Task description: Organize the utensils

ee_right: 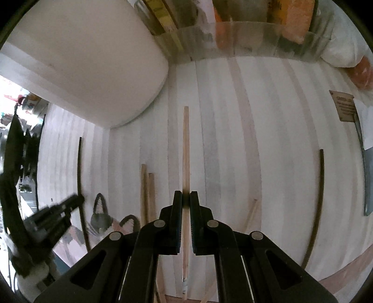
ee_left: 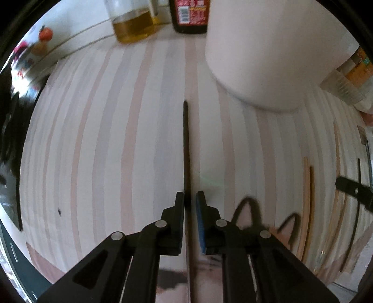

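Note:
My left gripper (ee_left: 187, 201) points down at the striped tabletop (ee_left: 105, 139) and is shut on a black chopstick (ee_left: 186, 139) that runs straight ahead between its fingers. My right gripper (ee_right: 186, 201) is shut on a light wooden chopstick (ee_right: 185, 144), held the same way. In the right wrist view the left gripper (ee_right: 78, 200) shows at the left, on its black chopstick (ee_right: 79, 163). Two wooden chopsticks (ee_right: 147, 193) lie just left of my right gripper, another wooden one (ee_right: 251, 212) to its right, and a second black chopstick (ee_right: 321, 198) farther right.
A large white container (ee_left: 268, 58) stands ahead, close to both grippers. Behind it are an oil bottle (ee_left: 132, 25), a dark sauce bottle (ee_left: 190, 16) and a clear plastic bin (ee_right: 233, 42). A cat-shaped piece (ee_right: 100, 214) lies between the grippers. A grey blade (ee_right: 366, 186) lies at the far right.

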